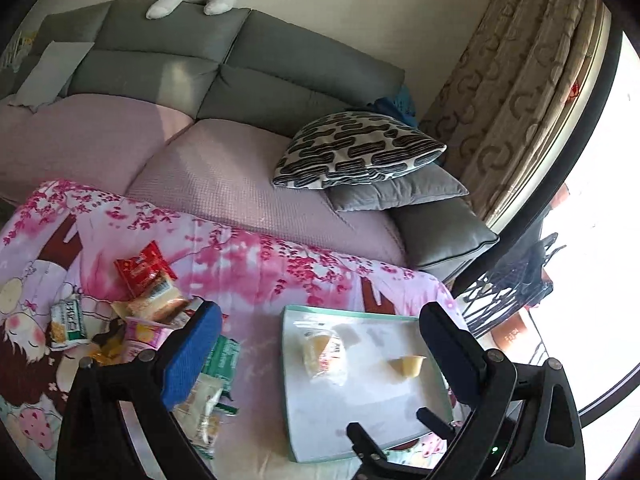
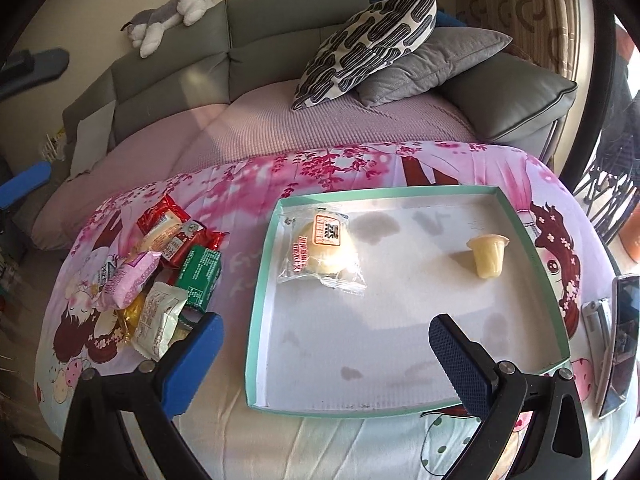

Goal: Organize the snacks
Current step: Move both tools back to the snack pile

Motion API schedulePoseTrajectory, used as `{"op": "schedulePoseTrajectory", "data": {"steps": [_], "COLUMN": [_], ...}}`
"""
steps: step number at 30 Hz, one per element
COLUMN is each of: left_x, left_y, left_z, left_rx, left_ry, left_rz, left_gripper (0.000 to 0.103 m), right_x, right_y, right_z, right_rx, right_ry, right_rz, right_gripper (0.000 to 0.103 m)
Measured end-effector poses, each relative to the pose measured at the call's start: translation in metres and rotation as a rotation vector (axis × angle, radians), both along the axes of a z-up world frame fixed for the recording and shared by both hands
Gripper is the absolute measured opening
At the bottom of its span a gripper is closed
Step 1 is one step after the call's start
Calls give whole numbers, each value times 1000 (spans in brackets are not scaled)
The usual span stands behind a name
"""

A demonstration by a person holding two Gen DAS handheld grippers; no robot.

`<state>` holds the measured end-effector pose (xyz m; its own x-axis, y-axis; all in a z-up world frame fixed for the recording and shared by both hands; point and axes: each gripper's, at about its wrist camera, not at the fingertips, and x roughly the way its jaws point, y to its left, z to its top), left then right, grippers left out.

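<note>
1. Evidently, most snacks remained outside: the pile of packets (image 2: 160,268) lay on the counter (image 2: 320,448), left of the tray (image 2: 256,320).
2. The tray held only a wrapped bun (image 2: 324,248) and a jelly cup (image 2: 488,256).
3. The left tool (image 1: 320,356) and right tool (image 2: 324,360) were both spread apart, empty.

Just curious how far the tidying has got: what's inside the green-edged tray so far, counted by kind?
Wrapped bun: 1
Jelly cup: 1
Total in the tray: 2
</note>
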<state>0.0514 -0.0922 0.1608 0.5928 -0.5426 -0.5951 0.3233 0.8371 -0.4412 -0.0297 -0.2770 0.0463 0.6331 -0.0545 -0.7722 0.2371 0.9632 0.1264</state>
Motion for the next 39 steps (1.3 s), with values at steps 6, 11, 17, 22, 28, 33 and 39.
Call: {"op": "schedulePoseTrajectory", "data": {"steps": [6, 11, 17, 22, 28, 33, 39], "left_x": [0, 16, 30, 37, 43, 49, 57], "left_y": [-34, 5, 69, 111, 123, 121, 113], "left_z": [-27, -69, -101, -110, -109, -118, -126], "left_rx": [116, 257, 391, 443, 441, 411, 400], "left_ry": [9, 60, 117, 160, 170, 203, 234], "left_rz": [-33, 90, 220, 303, 307, 277, 249], "left_gripper": [99, 99, 99, 99, 99, 99, 99], "right_x": [-4, 7, 27, 45, 66, 76, 83], "right_y": [-17, -11, 21, 52, 102, 136, 163], "right_z": [-8, -22, -30, -23, -24, -46, -69], "right_rx": [-16, -3, 30, 71, 76, 34, 37], "right_ry": [26, 55, 58, 39, 53, 112, 161], "right_rz": [-32, -24, 34, 79, 154, 197, 242], "right_gripper": [103, 103, 103, 103, 103, 103, 103]}}
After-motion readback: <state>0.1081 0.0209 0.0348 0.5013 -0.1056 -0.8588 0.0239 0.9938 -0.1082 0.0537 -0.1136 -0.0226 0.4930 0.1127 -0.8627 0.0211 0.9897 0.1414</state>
